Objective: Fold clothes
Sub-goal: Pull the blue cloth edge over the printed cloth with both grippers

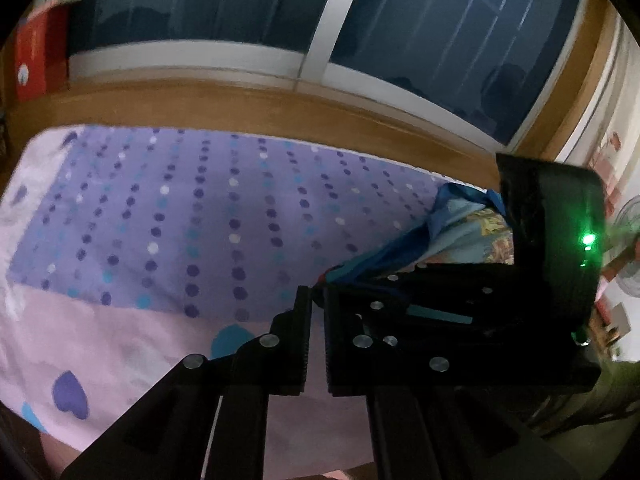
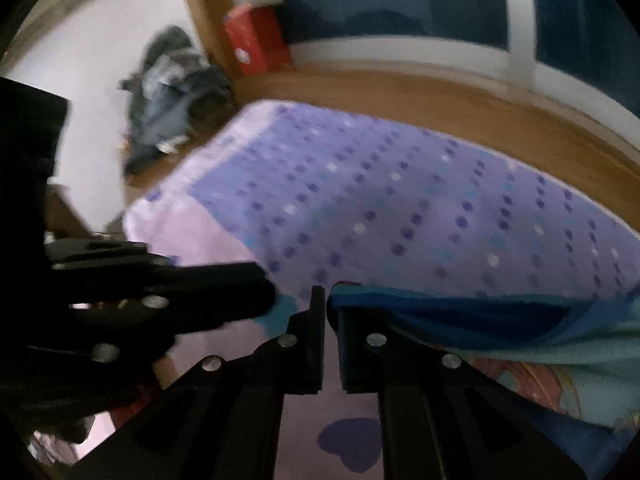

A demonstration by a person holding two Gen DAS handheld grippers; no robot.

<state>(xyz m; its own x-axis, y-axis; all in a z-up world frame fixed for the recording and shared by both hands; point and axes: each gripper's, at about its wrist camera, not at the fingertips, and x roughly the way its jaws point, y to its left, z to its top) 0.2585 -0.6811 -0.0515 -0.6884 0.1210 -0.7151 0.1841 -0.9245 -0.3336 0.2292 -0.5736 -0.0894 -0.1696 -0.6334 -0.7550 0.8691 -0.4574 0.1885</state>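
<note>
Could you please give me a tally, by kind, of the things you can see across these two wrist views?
Black two-finger grippers: 2, left gripper and right gripper
Blue garments with a colourful print: 1
Purple dotted bed sheets: 1
Red boxes: 1
Dark clothing heaps on the floor: 1
Total: 6

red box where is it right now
In the left wrist view the red box stands at the far upper left on the wooden ledge below the window; in the right wrist view it sits top centre, beside a heap of dark clothes.
</note>
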